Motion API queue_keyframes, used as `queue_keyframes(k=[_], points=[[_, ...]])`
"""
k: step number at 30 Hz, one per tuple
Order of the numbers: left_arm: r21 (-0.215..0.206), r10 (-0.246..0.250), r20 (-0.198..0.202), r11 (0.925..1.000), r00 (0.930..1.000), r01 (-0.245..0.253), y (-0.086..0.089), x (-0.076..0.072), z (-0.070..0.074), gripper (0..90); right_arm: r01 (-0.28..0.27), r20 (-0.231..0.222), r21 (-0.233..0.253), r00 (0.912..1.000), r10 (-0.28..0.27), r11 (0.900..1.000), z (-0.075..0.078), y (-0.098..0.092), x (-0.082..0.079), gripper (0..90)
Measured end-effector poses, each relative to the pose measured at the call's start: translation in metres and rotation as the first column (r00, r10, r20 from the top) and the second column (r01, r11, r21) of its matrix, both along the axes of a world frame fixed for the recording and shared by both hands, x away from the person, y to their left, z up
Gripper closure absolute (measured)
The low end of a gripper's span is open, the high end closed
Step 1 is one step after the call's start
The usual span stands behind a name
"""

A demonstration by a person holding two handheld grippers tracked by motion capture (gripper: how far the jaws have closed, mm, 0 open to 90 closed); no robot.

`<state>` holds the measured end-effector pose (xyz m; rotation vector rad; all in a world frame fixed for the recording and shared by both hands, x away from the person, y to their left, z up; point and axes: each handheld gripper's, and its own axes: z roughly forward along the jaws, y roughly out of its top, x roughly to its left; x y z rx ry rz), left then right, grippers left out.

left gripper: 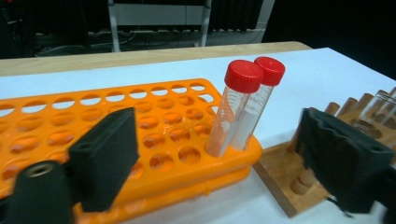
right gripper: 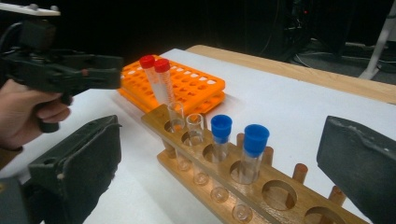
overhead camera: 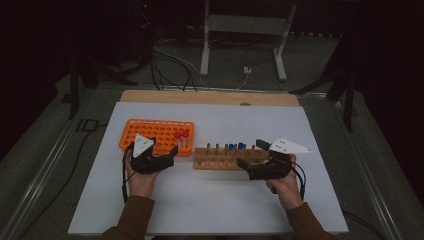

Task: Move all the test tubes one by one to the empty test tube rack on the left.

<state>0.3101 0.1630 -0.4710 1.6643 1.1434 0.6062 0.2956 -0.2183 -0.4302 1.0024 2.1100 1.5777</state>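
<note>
Blue-capped tubes (right gripper: 233, 140) stand mid-frame in the wooden rack (right gripper: 261, 186), untouched. We hold our right gripper (right gripper: 219, 172) spread wide before them, our left gripper (left gripper: 224, 154) likewise released by the orange rack (left gripper: 163, 140). Approach step; next we must close on one tube.

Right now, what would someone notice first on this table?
Probably the bright orange rack on the left of the white table, with two red-capped tubes standing at its right end. Next to it is a wooden rack holding two blue-capped tubes and two clear uncapped tubes. Open black tongs, left tongs and right tongs, hover close by.
</note>
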Motion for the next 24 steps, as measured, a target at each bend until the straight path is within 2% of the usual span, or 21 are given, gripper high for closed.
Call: queue_keyframes(k=[3, 5, 9, 13, 19, 24], points=[[-0.010, -0.007, -0.002, 0.9999, 1.0000, 0.007, 0.006, -0.007, 0.001, 5.4, 0.004, -0.004, 0.001, 1.0000, -0.004, 1.000, -0.001, -0.001, 0.002, 0.0], [-0.033, -0.011, -0.002, 0.9994, 0.9999, 0.011, 0.009, -0.010, 0.002, 1.9, 0.008, -0.007, 0.002, 0.9999, -0.008, 1.000, -0.001, -0.001, 0.002, 0.0], [-0.047, -0.023, 0.023, 0.9986, 0.9995, 0.024, 0.011, -0.014, 0.007, 0.8, 0.017, -0.006, -0.003, 0.9998, -0.017, 1.000, 0.000, -0.002, 0.004, 0.1], [-0.042, -0.032, 0.044, 0.9986, 0.9985, 0.034, 0.009, -0.016, 0.011, 0.7, 0.036, -0.003, -0.011, 0.9993, -0.036, 0.999, -0.001, -0.004, 0.008, 0.1], [-0.041, -0.035, 0.052, 0.9985, 0.9980, 0.037, 0.007, -0.018, 0.013, 0.7, 0.051, -0.024, -0.057, 0.9983, -0.053, 0.997, -0.008, -0.007, 0.018, 8.9], [-0.044, -0.029, 0.047, 0.9986, 0.9985, 0.031, 0.007, -0.019, 0.012, 0.7, 0.051, -0.029, -0.101, 0.9981, -0.054, 0.994, -0.017, -0.003, 0.024, 25.3]])
